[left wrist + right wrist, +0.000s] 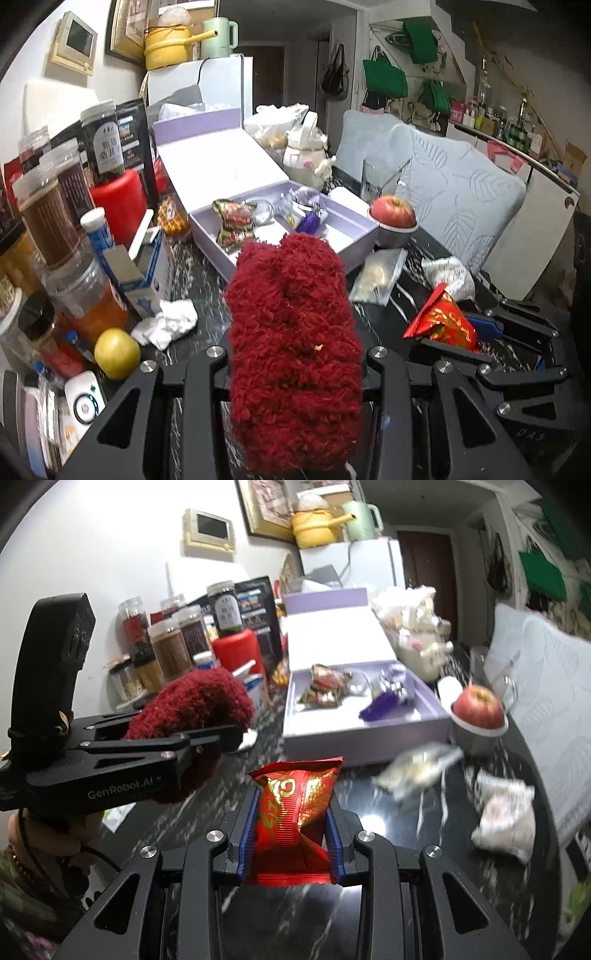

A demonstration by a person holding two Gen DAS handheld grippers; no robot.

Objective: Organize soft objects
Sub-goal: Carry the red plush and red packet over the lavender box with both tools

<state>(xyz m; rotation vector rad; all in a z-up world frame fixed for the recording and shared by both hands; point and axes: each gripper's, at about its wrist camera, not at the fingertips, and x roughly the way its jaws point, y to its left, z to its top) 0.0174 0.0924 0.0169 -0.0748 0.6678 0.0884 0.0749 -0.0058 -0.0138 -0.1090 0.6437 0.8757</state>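
Above the dark table (388, 812), the left hand-held gripper (207, 738) clamps a red fuzzy sock (291, 339), the right hand-held gripper (291, 834) a red packet (295, 805).

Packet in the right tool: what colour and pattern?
Red packet with gold lettering and ornament, clearest in the right wrist view.

Fuzzy red knit (291, 332); glossy foil packet (295, 812)

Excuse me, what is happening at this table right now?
A person works with two handheld grippers above a cluttered dark marble table. The left gripper is shut on a fuzzy dark red knitted item; the right gripper is shut on a shiny red snack packet. An open lilac cardboard box, already holding small wrapped items, lies just ahead.
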